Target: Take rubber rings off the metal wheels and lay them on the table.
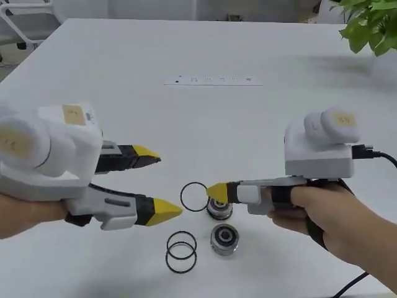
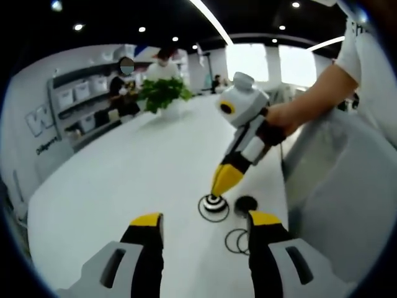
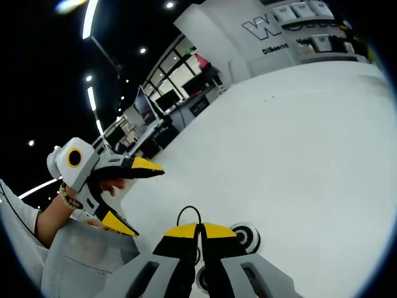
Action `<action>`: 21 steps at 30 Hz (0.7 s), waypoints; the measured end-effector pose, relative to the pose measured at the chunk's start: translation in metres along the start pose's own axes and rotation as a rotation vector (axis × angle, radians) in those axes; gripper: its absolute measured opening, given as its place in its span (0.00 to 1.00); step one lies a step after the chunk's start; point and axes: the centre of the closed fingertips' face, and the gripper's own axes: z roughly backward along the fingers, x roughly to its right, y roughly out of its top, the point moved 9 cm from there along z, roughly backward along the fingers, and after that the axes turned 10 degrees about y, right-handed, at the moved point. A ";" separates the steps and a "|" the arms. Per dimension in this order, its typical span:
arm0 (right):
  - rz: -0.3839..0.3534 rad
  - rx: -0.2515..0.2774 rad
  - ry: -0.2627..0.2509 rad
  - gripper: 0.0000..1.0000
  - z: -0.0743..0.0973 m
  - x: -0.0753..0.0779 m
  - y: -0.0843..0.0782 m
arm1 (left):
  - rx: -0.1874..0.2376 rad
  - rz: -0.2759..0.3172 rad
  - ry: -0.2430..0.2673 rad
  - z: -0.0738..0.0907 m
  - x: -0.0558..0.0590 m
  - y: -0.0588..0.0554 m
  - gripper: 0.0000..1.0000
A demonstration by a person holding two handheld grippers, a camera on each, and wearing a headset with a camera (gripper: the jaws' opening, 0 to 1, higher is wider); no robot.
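Note:
Two metal wheels stand near the table's front edge, one (image 1: 219, 209) under my right gripper's tip and one (image 1: 224, 239) closer to me. My right gripper (image 1: 214, 191) is shut, and its yellow tip meets the right edge of a black rubber ring (image 1: 194, 196) that lies left of the first wheel. In the right gripper view the ring (image 3: 188, 213) loops out from the shut jaws (image 3: 200, 231), beside a wheel (image 3: 245, 236). My left gripper (image 1: 158, 183) hangs open to the left, holding nothing. Two more rings (image 1: 181, 251) lie overlapped on the table.
The white table (image 1: 205, 124) stretches far ahead, with a flat strip of small sockets (image 1: 213, 80) at its middle. A green plant (image 1: 370, 25) stands at the far right. A cable (image 1: 379, 156) trails from the right gripper. People stand at shelves (image 2: 77, 99) beyond the table.

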 end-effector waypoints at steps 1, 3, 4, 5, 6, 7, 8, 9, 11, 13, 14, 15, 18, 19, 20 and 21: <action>0.001 -0.010 0.004 0.00 -0.001 -0.001 -0.001 | -0.006 0.002 -0.002 0.001 0.001 -0.001 0.55; 0.010 -0.029 0.009 0.00 -0.004 -0.002 -0.004 | -0.009 0.002 -0.003 0.005 0.003 -0.005 0.56; 0.013 -0.037 0.012 0.00 -0.005 -0.003 -0.005 | -0.011 0.010 -0.001 0.007 0.004 -0.006 0.56; 0.015 -0.047 0.017 0.00 -0.006 -0.003 -0.006 | -0.013 0.017 0.001 0.009 0.004 -0.008 0.56; 0.015 -0.050 0.019 0.00 -0.006 -0.004 -0.007 | -0.014 0.019 0.002 0.010 0.004 -0.008 0.56; 0.021 -0.068 0.024 0.00 -0.008 -0.005 -0.009 | -0.020 0.023 0.004 0.012 0.006 -0.010 0.56; 0.028 -0.078 0.023 0.00 -0.009 -0.005 -0.010 | -0.024 0.023 0.005 0.014 0.006 -0.011 0.56; 0.031 -0.084 0.022 0.00 -0.010 -0.003 -0.010 | -0.028 0.023 0.006 0.015 0.008 -0.013 0.56; 0.036 -0.098 0.025 0.00 -0.011 -0.003 -0.012 | -0.039 0.023 0.008 0.017 0.009 -0.015 0.56; 0.042 -0.111 0.025 0.00 -0.013 -0.004 -0.015 | -0.051 0.023 0.007 0.019 0.011 -0.018 0.55; 0.046 -0.120 0.025 0.00 -0.014 -0.004 -0.016 | -0.059 0.026 0.003 0.020 0.012 -0.020 0.56; 0.047 -0.127 0.024 0.00 -0.014 -0.003 -0.018 | -0.064 0.029 0.000 0.021 0.013 -0.022 0.56; 0.066 -0.159 0.024 0.00 -0.018 -0.004 -0.022 | -0.085 0.025 -0.009 0.022 0.017 -0.025 0.56; 0.071 -0.168 0.027 0.00 -0.019 -0.005 -0.024 | -0.089 0.024 -0.012 0.022 0.017 -0.025 0.55; 0.071 -0.174 0.029 0.00 -0.020 -0.005 -0.025 | -0.091 0.024 -0.014 0.022 0.017 -0.026 0.55; 0.072 -0.181 0.032 0.00 -0.021 -0.006 -0.026 | -0.096 0.024 -0.017 0.022 0.018 -0.027 0.55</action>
